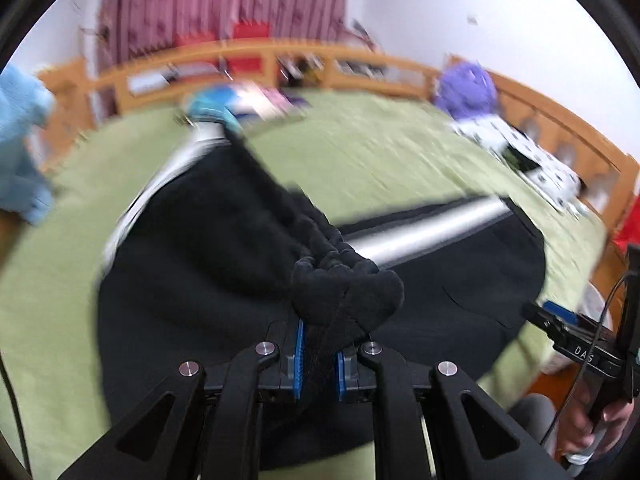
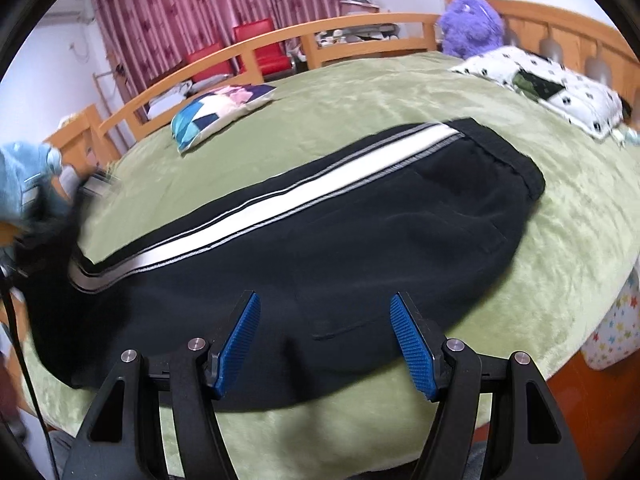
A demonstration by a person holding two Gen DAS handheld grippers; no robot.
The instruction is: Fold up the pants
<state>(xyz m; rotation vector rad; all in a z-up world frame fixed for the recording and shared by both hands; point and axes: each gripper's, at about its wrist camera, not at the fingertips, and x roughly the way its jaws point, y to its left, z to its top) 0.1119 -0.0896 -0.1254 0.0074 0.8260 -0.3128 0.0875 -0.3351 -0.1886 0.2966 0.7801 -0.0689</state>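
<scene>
Soft pants, one end in our grip

Green and fuzzy, the bed [image 2: 360, 92] takes up most of what we see, with a wooden rail [image 2: 360, 26] behind it and red curtains [image 2: 208, 12] on the far wall. We see pillows [image 2: 560, 84] near the back.

Our pants [image 2: 360, 240] lie long across the bed, close to the near edge. We think they are soft and floppy. They look light too, and they bend and bunch up fast when we pull them. Nothing in them can break. Cloth like this sags in the middle, so we think the best spots to hold are the ends and corners, one for each claw. A thick hem or waistband gives more to pinch than a flat middle part.

Our left claw [image 1: 318, 360] is clenched tight on a bunched black end of the pants, and the cloth puffs out just past the blue pads [image 1: 298, 364]. That end is lifted off the bed while the rest lies flat. Our right claw [image 2: 324, 342] is spread wide with nothing in it, and it hangs over the near edge of the pants.

We see black pants with a wide white stripe [image 2: 280, 204] down the side, and thin grey lines run along the stripe. One end has a waistband [image 2: 516, 156]. We can also see a pocket seam on the front.
</scene>
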